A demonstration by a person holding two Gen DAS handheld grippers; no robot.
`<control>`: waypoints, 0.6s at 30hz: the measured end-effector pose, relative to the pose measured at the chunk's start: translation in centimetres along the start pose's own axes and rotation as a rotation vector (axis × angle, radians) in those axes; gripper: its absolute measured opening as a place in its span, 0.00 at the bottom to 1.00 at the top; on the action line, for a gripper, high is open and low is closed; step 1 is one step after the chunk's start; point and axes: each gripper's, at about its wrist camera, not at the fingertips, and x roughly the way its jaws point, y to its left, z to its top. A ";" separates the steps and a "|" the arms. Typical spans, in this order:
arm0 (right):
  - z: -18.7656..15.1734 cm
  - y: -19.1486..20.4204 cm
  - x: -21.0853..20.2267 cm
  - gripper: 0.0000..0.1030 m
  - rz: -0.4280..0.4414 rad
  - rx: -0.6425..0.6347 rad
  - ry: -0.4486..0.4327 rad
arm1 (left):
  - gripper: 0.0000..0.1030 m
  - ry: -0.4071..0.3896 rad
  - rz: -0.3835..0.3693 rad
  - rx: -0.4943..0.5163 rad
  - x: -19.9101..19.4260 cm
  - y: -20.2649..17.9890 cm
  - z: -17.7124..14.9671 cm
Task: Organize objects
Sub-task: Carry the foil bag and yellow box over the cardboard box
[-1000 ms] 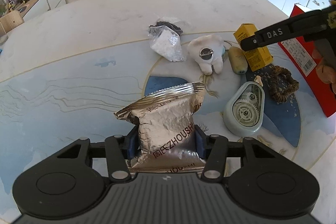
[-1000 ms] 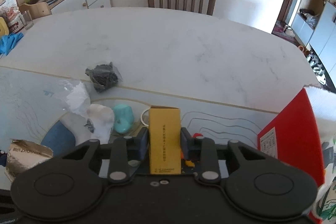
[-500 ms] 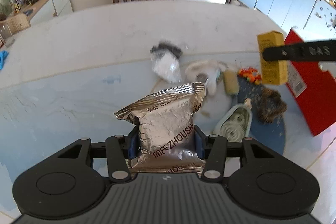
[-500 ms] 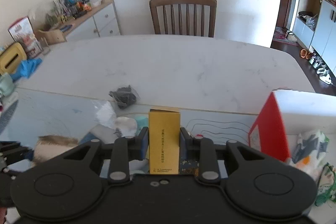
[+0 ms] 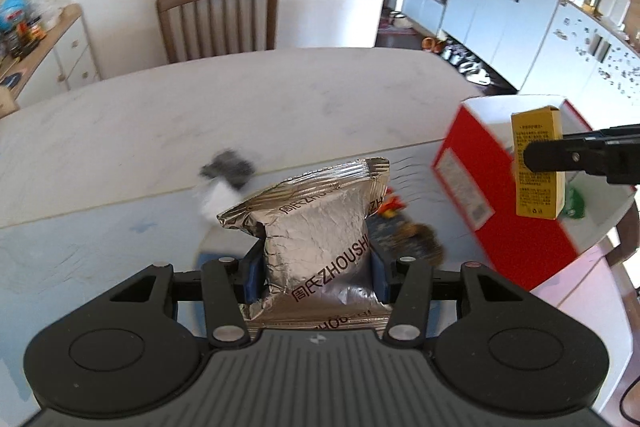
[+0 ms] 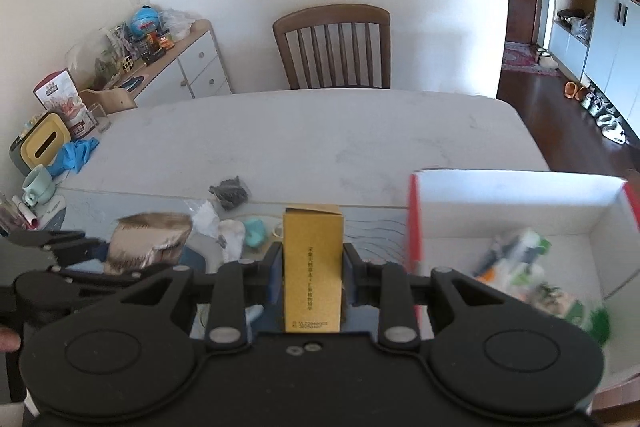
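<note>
Left gripper [image 5: 316,267] is clamped on a crinkled silver foil snack packet [image 5: 316,227] with dark lettering, blue pads pressing both sides, and the packet is up in the air over the near part of the pale marble-look table [image 5: 240,99]. In the right wrist view that same gripper [image 6: 100,251] shows at the left edge, packet [image 6: 148,239] blurred between its fingers.

Right gripper [image 6: 313,267] is closed tight on a tall yellow cardboard box [image 6: 313,267] with small print down its face, standing upright between the blue pads. From the left wrist view, the yellow box [image 5: 538,163] hangs in front of the red cardboard carton [image 5: 480,195], with one black finger [image 5: 576,159] across it.

That red carton with the white inside [image 6: 520,203] sits at the table's right edge, open at the top, and blurred green and white packaging [image 6: 528,267] lies inside it. The yellow box is just beside the carton's left wall, not over the opening.

On the table below, near the middle: a small clear bag of dark bits [image 6: 230,191] lies just beside a clear bag of white stuff [image 6: 204,217], with a white plush toy [image 6: 232,239] and a mint-green round thing [image 6: 256,231] close by. A brown wooden slat-back chair [image 6: 332,47] stands at the far edge. At the far left corner, a blue cloth [image 6: 76,155] and a yellow-topped tissue holder [image 6: 40,145].
</note>
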 end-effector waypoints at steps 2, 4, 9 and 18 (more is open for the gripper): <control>0.1 -1.2 -1.2 0.27 -0.015 0.001 -0.005 | 0.48 0.000 -0.021 0.005 -0.1 -1.3 0.6; 0.0 -2.9 -2.3 0.27 -0.025 0.018 -0.011 | 0.48 -0.003 -0.040 0.014 -0.1 -2.7 1.3; 0.2 -7.5 -4.6 0.27 -0.081 0.059 -0.027 | 0.48 -0.017 -0.071 0.058 0.1 -7.2 3.0; 0.0 -15.1 -5.8 0.27 -0.163 0.107 -0.030 | 0.48 -0.011 -0.125 0.141 2.3 -16.1 5.3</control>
